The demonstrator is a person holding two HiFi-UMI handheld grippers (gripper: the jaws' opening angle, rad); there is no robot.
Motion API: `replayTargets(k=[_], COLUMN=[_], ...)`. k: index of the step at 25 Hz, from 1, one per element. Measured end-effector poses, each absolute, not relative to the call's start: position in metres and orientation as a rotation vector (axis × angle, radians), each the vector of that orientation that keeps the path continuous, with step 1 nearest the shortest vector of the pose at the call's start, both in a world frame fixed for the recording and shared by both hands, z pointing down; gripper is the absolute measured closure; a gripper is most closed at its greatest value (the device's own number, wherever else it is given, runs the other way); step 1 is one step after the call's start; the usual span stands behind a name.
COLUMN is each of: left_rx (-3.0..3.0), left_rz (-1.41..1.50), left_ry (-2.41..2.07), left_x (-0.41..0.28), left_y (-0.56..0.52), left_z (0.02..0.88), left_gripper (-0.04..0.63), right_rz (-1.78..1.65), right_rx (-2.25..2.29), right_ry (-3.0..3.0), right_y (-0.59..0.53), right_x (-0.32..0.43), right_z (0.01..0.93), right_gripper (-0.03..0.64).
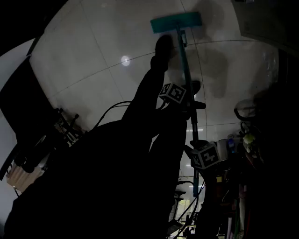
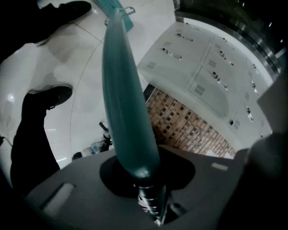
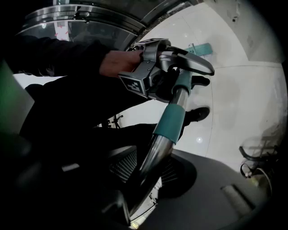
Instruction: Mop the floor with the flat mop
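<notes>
The flat mop has a teal head (image 1: 175, 22) lying on the pale tiled floor (image 1: 93, 51) ahead of me, and a long pole (image 1: 189, 84) running back toward me. My left gripper (image 1: 184, 100) is shut on the pole farther down; in the left gripper view the teal pole (image 2: 123, 90) rises from my left gripper (image 2: 148, 179) toward the mop head (image 2: 112, 6). My right gripper (image 1: 198, 154) is shut on the pole nearer me. In the right gripper view the metal and teal pole (image 3: 168, 126) leaves my right gripper (image 3: 144, 179), passing the left gripper (image 3: 166, 67) to the mop head (image 3: 200, 47).
My dark shoe (image 1: 163, 46) stands beside the pole, close behind the mop head. Cluttered things and cables (image 1: 243, 140) crowd the right side, and dark furniture (image 1: 28, 107) the left. White cabinets (image 2: 202, 67) and a mosaic-tiled wall (image 2: 189, 126) lie beyond.
</notes>
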State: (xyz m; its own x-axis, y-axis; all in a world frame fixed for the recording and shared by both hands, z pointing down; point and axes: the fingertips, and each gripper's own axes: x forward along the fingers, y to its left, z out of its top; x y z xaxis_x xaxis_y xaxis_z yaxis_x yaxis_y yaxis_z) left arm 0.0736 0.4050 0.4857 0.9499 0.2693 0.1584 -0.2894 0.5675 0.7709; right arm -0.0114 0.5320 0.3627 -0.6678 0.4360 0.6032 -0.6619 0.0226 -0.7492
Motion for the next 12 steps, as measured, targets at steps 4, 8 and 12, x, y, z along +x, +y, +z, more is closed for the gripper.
replayTargets(k=[4, 8, 12], left_rx=[0.915, 0.939, 0.974], left_rz=[0.302, 0.26, 0.223], left_ry=[-0.032, -0.04, -0.071], left_x=[0.07, 0.06, 0.047], left_y=[0.369, 0.308, 0.235], left_z=[0.494, 0.509, 0.526], left_gripper=[0.489, 0.494, 0.5], right_rz=[1.731, 1.702, 1.686], right_rx=[0.257, 0.286, 0.319], right_ry=[-1.494, -1.51, -1.524], right_y=[0.499, 0.443, 0.377], right_x=[-0.014, -0.026, -0.04], right_z=[0.373, 0.394, 0.414], right_gripper=[0.491, 0.491, 0.491])
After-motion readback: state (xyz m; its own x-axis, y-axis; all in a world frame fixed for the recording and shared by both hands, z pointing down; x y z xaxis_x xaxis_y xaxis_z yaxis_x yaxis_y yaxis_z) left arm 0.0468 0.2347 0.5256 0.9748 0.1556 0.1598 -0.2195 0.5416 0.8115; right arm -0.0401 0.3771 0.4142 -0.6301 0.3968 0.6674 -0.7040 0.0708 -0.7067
